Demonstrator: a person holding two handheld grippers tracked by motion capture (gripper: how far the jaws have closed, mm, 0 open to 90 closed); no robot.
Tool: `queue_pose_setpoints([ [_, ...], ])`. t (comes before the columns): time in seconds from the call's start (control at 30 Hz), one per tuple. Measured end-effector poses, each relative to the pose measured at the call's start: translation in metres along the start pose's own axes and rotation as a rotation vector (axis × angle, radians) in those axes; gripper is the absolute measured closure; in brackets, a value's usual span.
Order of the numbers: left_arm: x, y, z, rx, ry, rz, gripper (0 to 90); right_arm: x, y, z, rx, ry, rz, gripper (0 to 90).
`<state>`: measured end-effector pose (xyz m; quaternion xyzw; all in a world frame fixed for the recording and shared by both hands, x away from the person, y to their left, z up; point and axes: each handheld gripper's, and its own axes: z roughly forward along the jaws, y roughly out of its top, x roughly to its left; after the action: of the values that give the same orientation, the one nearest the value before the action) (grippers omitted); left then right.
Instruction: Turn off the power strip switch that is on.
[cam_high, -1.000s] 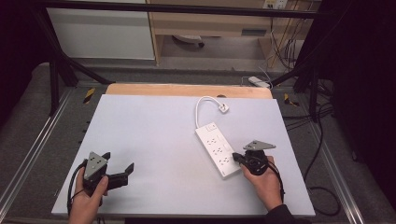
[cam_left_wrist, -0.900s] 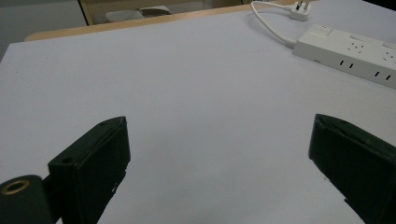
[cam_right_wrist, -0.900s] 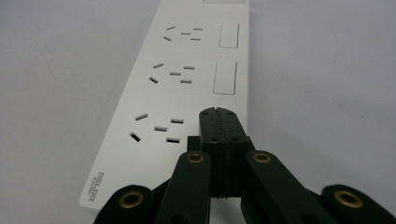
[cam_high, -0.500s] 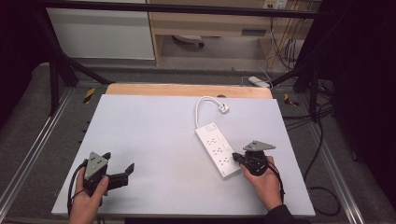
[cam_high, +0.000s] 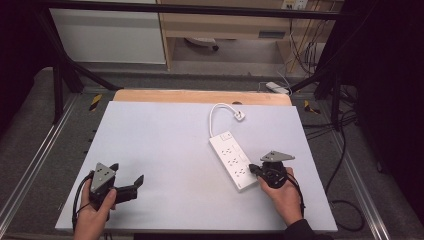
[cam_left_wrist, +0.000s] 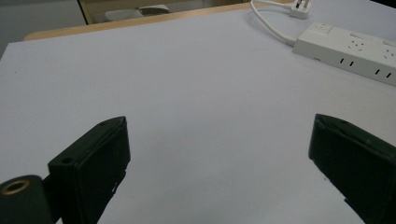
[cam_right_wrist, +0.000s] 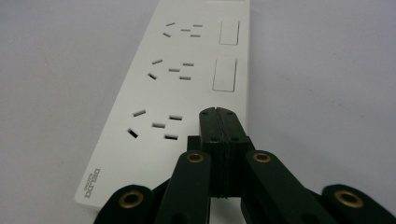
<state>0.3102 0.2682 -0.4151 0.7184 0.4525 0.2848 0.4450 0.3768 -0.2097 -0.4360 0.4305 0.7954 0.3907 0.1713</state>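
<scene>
A white power strip (cam_high: 232, 161) lies at an angle on the pale table (cam_high: 165, 145), right of the middle. Its white cord loops back to a plug (cam_high: 240, 116). My right gripper (cam_high: 253, 170) is shut with nothing between its jaws, and its tip is over the strip's near end. In the right gripper view the joined jaw tips (cam_right_wrist: 218, 114) sit beside the nearest socket of the strip (cam_right_wrist: 187, 70); contact cannot be told. My left gripper (cam_high: 126, 173) rests low at the front left, wide open and empty. The left gripper view has the strip (cam_left_wrist: 350, 51) far off right of the gripper (cam_left_wrist: 220, 122).
A wooden strip (cam_high: 200, 96) runs along the table's far edge. Black frame bars and cables stand around the table, and a second white adapter (cam_high: 276, 87) lies on the floor beyond the far right corner.
</scene>
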Motion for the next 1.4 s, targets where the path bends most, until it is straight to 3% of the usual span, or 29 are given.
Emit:
queue_pose_setpoints([
  [0.63,0.0003,0.0001,-0.0001,0.0,0.001,0.002,5.4,-0.001,0.0001,-0.0002,0.0,0.013,0.003,90.0],
  [1.4,0.0003,0.0,0.0,0.0,0.0,0.0,5.4,-0.001,0.0036,-0.0022,-0.059,0.028,0.014,87.2],
])
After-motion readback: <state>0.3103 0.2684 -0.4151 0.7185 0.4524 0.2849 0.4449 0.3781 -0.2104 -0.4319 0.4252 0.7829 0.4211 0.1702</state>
